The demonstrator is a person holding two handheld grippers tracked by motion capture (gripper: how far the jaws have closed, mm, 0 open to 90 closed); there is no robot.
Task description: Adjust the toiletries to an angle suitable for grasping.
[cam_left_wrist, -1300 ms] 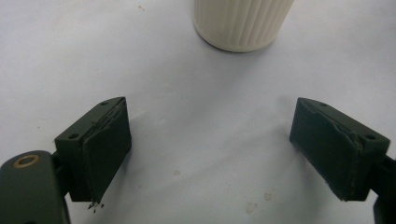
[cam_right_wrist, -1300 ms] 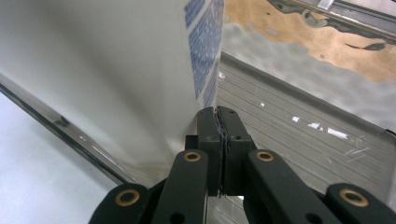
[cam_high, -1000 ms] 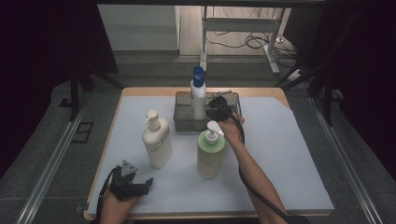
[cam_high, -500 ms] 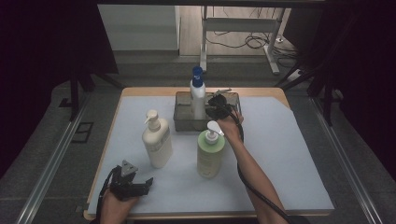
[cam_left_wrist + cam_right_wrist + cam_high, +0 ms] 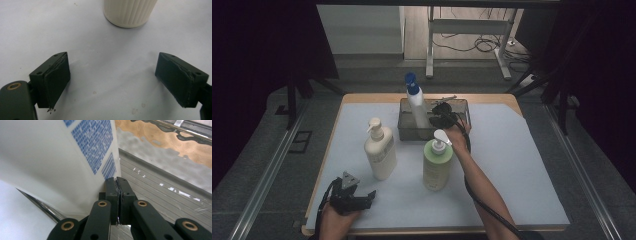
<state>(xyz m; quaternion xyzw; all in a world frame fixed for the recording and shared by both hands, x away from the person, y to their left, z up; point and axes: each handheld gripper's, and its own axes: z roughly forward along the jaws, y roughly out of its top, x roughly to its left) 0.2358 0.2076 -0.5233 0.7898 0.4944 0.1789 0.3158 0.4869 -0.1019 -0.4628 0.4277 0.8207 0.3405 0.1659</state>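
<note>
While the green pump bottle (image 5: 437, 165) is standing at 6 o'clock of the grey bin (image 5: 462, 107), right gripper (image 5: 443, 116) jaws are sitting closed, empty, beside the white blue-capped bottle (image 5: 416, 102); left gripper (image 5: 357, 200) jaws gaping wide.

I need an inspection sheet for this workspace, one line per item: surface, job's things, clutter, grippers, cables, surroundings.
Surface: wooden table under a pale sheet; faint spots near the left gripper.
Job's things: cream pump bottle and green pump bottle upright on the sheet; white bottle with blue cap upright in the grey bin.
Clutter: nothing seen.
Grippers: left gripper open, low at the near left corner; right gripper shut and empty, beside the white bottle in the bin.
Cables: black cable along the right forearm; loose cables on the floor behind.
Surroundings: white frame legs, dark curtains.
</note>
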